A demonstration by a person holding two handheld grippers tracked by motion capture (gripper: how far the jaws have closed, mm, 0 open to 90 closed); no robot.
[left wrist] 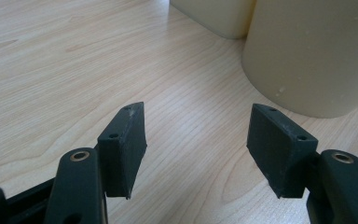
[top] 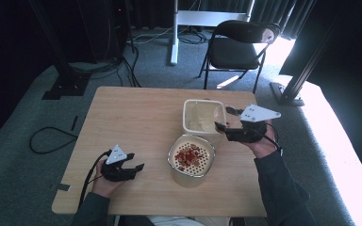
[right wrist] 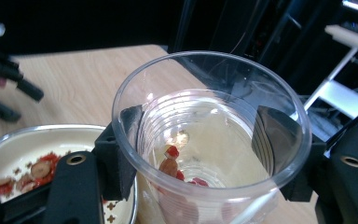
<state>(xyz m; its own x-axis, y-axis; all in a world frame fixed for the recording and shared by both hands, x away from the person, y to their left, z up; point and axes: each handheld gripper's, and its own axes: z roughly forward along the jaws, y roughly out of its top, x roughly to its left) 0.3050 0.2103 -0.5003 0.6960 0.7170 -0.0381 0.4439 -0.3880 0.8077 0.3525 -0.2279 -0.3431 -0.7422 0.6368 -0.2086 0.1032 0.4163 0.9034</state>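
Clear plastic cup (right wrist: 214, 140): gripped by right gripper (right wrist: 205, 154), few red pieces inside.
Left gripper (left wrist: 198, 140): jaws apart, nothing between, above wooden table (left wrist: 51, 60).

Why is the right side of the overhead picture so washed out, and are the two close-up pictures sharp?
High view: strong light from the upper right bleaches the floor and the chair, while the background is nearly black. Left gripper view: the table grain is crisp and evenly lit, no glare. Right gripper view: the clear cup shows bright reflections on its ridges, and the bowl at the edge looks soft.
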